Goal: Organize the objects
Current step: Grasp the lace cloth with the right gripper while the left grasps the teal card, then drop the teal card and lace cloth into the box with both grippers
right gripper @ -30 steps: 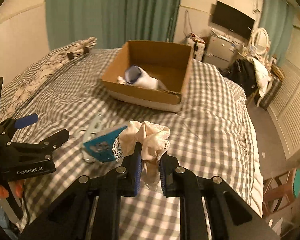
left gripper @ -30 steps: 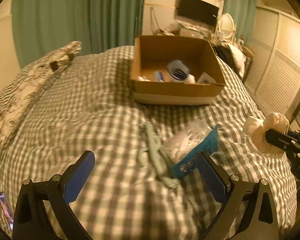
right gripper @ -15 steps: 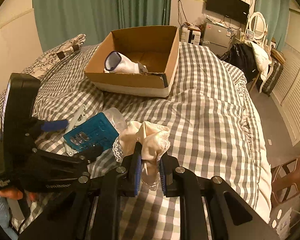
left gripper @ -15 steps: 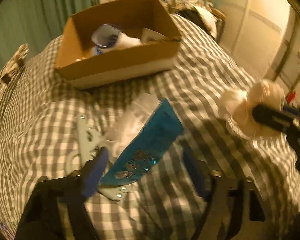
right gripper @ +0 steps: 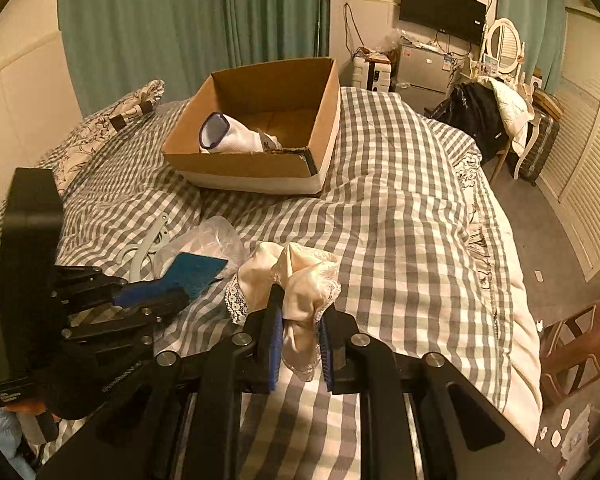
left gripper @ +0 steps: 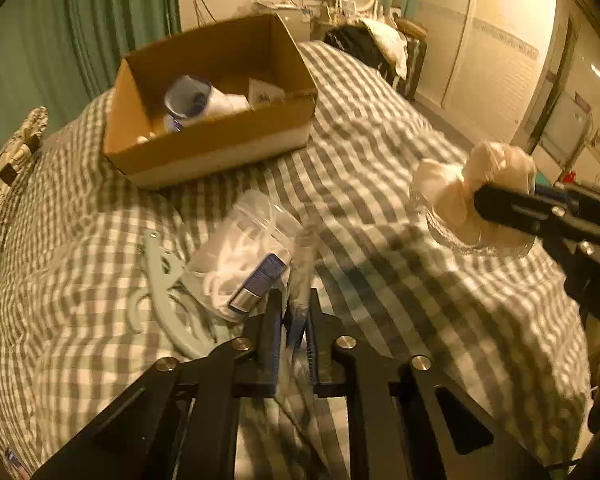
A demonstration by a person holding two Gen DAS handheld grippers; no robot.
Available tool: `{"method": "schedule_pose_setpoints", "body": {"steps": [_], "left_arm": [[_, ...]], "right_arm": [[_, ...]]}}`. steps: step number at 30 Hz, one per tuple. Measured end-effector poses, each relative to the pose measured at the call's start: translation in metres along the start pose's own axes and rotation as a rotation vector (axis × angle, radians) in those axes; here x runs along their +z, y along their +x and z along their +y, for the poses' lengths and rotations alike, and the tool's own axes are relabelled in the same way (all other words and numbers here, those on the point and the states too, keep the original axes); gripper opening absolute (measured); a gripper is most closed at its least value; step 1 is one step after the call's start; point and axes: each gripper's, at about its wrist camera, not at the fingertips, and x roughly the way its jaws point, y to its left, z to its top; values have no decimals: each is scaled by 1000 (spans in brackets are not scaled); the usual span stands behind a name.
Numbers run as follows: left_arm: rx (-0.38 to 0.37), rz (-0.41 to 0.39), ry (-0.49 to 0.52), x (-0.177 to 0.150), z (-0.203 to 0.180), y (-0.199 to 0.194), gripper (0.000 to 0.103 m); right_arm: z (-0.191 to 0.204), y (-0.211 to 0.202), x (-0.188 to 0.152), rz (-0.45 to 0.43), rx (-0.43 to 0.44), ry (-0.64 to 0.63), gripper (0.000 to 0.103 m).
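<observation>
My left gripper [left gripper: 292,320] is shut on the edge of a flat teal card package [right gripper: 196,274], seen edge-on in the left wrist view [left gripper: 302,280]. My left gripper also shows in the right wrist view [right gripper: 152,296]. My right gripper [right gripper: 298,312] is shut on a cream lace-trimmed cloth [right gripper: 296,276], held above the bed; both show at the right of the left wrist view, the gripper [left gripper: 484,200] on the cloth [left gripper: 468,196]. A clear plastic bag of white items [left gripper: 244,256] and a pale green hanger [left gripper: 160,280] lie on the checked bedspread. An open cardboard box [left gripper: 216,148] with a white sock [right gripper: 230,138] stands farther back.
The bed's right edge drops to the floor, with a wooden stool [right gripper: 572,340] below. A patterned pillow [right gripper: 112,120] lies at the far left. Green curtains, a fridge [right gripper: 420,68] and a clothes-covered chair [right gripper: 496,116] stand beyond the bed.
My left gripper has closed on the teal package and lifted its edge off the plastic bag. My right gripper still holds the cream cloth in about the same place.
</observation>
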Motion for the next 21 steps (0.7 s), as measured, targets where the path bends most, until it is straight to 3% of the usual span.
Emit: {"method": "schedule_pose_setpoints", "body": {"steps": [11,16,21], "left_arm": [[24,-183,-119,48,55,-69,8],[59,-248,-135,87,81,-77,8],[90,-275,-138,131,103,-60,8]], "right_arm": [[12,-40,32,-109,-15,-54,15],[15,-45,70,-180,-13,-88,15],[16,-32,119,-245,-17,-105,15]]}}
